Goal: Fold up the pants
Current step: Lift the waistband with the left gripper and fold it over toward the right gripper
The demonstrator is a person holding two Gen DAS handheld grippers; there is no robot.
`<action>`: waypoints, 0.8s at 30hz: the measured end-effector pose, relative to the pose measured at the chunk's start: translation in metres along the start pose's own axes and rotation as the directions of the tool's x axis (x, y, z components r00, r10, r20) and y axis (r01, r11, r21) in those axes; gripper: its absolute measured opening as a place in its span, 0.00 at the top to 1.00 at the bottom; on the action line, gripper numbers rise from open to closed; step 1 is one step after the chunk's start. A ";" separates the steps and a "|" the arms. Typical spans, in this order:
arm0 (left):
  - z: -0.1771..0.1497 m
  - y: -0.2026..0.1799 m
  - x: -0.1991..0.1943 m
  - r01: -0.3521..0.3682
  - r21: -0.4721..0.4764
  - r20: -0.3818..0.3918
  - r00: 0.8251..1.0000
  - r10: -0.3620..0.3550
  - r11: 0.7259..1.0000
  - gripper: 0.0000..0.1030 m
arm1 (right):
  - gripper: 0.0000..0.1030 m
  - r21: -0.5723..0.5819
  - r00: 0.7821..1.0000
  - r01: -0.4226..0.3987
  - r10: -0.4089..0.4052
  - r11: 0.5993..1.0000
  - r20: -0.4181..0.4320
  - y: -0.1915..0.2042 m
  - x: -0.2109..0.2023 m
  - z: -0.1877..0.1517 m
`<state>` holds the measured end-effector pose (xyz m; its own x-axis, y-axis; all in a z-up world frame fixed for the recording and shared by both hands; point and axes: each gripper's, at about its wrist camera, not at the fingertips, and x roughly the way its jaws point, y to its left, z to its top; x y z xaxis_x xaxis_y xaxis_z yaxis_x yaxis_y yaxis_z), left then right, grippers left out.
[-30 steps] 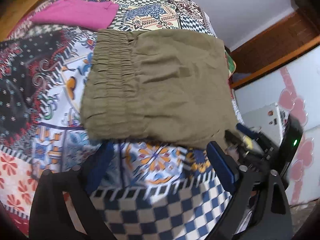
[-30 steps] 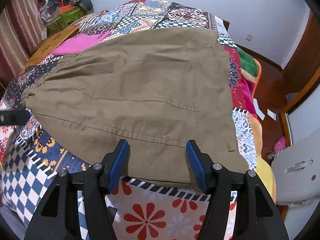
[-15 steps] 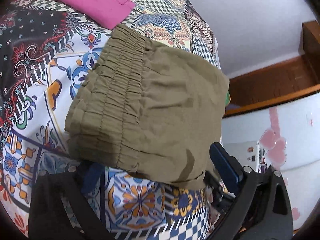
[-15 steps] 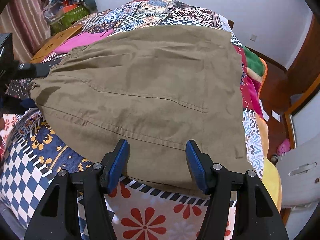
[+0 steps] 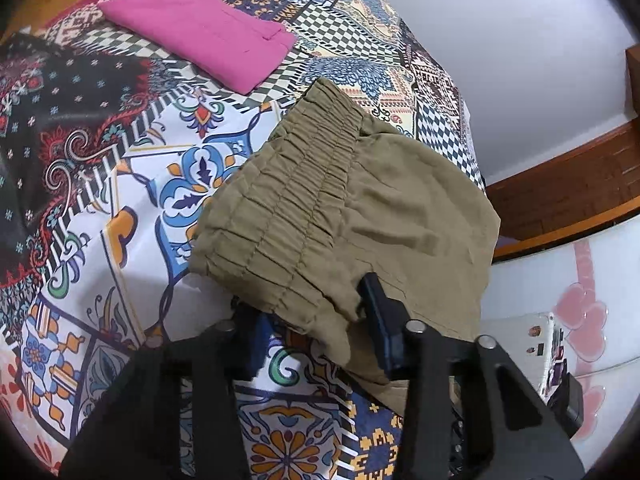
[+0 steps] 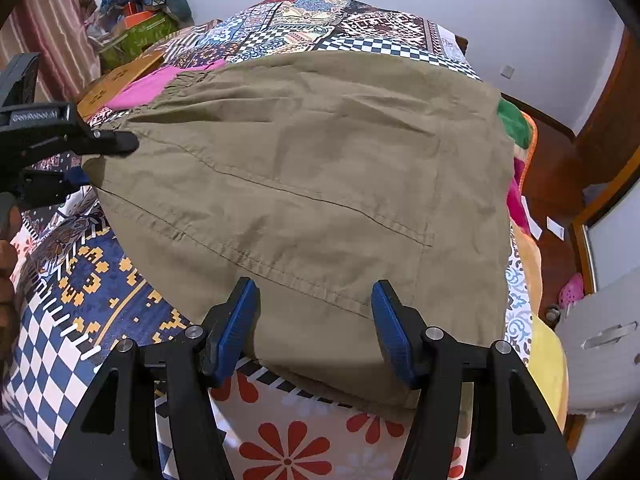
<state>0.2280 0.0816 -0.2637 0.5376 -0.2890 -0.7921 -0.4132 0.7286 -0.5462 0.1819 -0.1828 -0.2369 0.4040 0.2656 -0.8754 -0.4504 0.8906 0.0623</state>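
Olive-green pants (image 6: 304, 184) lie folded on a patchwork bedspread (image 5: 132, 200); their elastic waistband (image 5: 288, 216) shows in the left wrist view. My left gripper (image 5: 316, 320) has its jaws around the near corner of the waistband, one finger under the cloth and one above it; whether they pinch it is unclear. It also shows in the right wrist view (image 6: 100, 152) at the left edge of the pants. My right gripper (image 6: 314, 320) is open, its blue pads either side of the pants' near hem, above the cloth.
A folded pink garment (image 5: 204, 28) lies on the bed beyond the pants. Boxes and bundled cloth (image 6: 136, 20) sit at the far left. The bed's right edge drops to a wooden floor (image 6: 560, 216) and a white cabinet (image 6: 600, 344).
My left gripper has moved in on the waistband corner and its jaws have narrowed around it. The right gripper has stayed open at the hem.
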 end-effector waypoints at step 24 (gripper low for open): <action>-0.046 0.050 -0.123 -0.173 0.122 0.267 0.954 0.136 0.977 0.82 | 0.45 -0.122 0.989 -0.125 0.134 0.985 0.065 0.076 -0.042 0.038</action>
<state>0.1076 0.1250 -0.2058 0.6531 -0.0111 -0.7572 -0.4069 0.8381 -0.3633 0.1609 -0.1120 -0.1774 0.3912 0.4060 -0.8259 -0.5914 0.7985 0.1124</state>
